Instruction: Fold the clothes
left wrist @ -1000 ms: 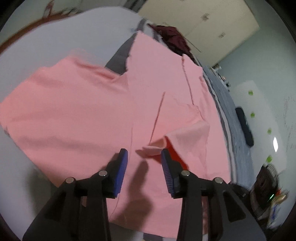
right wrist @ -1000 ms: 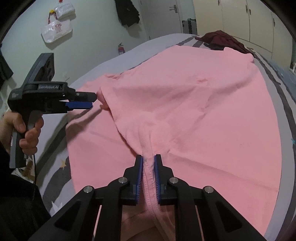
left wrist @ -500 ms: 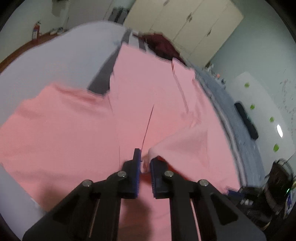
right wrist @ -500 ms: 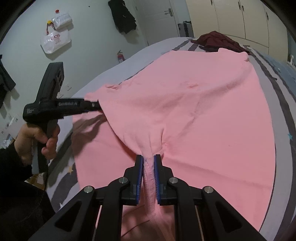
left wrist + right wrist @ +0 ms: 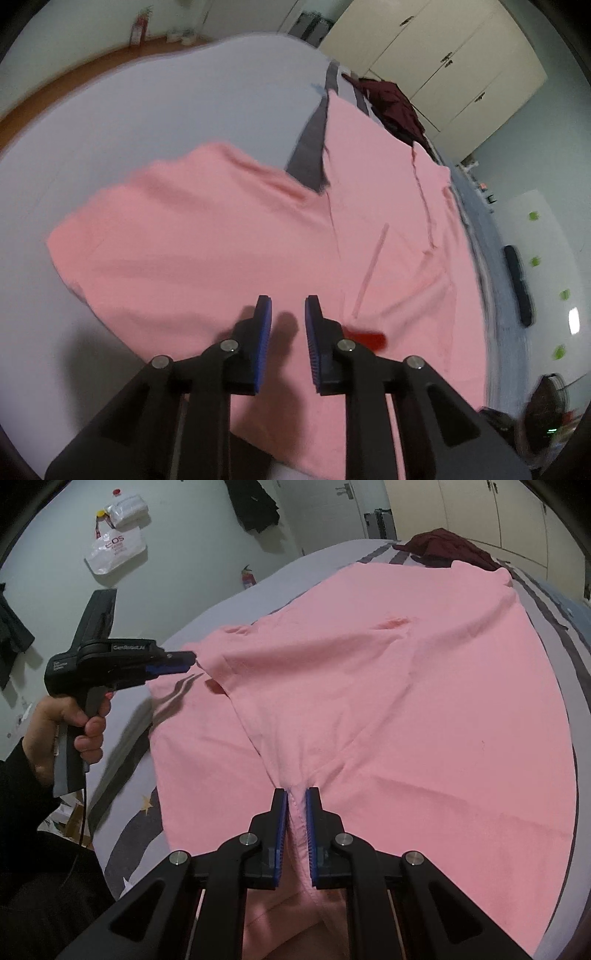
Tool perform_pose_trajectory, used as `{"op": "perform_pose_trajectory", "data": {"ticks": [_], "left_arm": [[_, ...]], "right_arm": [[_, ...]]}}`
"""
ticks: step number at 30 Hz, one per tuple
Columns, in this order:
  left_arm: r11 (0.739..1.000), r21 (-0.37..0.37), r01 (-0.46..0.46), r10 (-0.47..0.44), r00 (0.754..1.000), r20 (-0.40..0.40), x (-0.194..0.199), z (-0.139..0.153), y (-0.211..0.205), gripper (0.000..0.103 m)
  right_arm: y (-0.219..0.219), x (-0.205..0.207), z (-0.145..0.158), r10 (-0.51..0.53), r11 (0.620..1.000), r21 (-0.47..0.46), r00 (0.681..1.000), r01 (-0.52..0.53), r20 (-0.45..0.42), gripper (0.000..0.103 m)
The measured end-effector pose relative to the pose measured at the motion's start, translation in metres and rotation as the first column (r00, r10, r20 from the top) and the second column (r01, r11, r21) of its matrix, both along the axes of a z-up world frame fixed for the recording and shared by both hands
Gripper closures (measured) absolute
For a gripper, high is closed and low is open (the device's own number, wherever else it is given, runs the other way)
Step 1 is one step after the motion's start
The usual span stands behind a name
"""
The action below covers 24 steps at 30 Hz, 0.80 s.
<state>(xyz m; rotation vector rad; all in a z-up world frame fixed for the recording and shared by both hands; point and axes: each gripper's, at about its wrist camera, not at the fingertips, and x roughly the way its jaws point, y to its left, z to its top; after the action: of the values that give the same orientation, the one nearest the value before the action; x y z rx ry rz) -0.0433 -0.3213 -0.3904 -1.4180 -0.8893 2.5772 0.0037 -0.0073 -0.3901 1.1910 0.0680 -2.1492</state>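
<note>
Right gripper (image 5: 296,803) pinches a large pink cotton garment (image 5: 406,701) on the bed; left gripper (image 5: 287,308) (jaws opening) holds nothing.

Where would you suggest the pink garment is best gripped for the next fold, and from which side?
Probably the raised corner on the left edge of the pink garment, coming in low from the left: it lifts off the layer beneath, and the right hand-held gripper pinches the near seam.
</note>
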Motion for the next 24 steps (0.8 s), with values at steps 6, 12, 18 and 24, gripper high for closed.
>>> {"op": "perform_pose_trajectory", "data": {"ticks": [6, 12, 18, 24], "left_arm": [[0.976, 0.216, 0.020, -0.039, 0.996, 0.085, 0.001, -0.011, 0.016, 0.086], [0.965, 0.260, -0.045, 0.031, 0.998, 0.059, 0.002, -0.006, 0.013, 0.046], [0.959, 0.284, -0.022, 0.013, 0.999, 0.033, 0.002, 0.001, 0.014, 0.045], [0.957, 0.288, -0.037, 0.033, 0.999, 0.021, 0.016, 0.006, 0.004, 0.045]], "right_arm": [[0.001, -0.001, 0.003, 0.000, 1.000, 0.003, 1.000, 0.000, -0.016, 0.094], [0.009, -0.004, 0.003, -0.018, 1.000, 0.011, 1.000, 0.018, -0.014, 0.094], [0.014, -0.004, 0.001, -0.024, 1.000, 0.019, 1.000, 0.024, -0.014, 0.094], [0.015, -0.008, -0.003, -0.045, 0.999, 0.020, 0.999, 0.045, -0.002, 0.094]]}}
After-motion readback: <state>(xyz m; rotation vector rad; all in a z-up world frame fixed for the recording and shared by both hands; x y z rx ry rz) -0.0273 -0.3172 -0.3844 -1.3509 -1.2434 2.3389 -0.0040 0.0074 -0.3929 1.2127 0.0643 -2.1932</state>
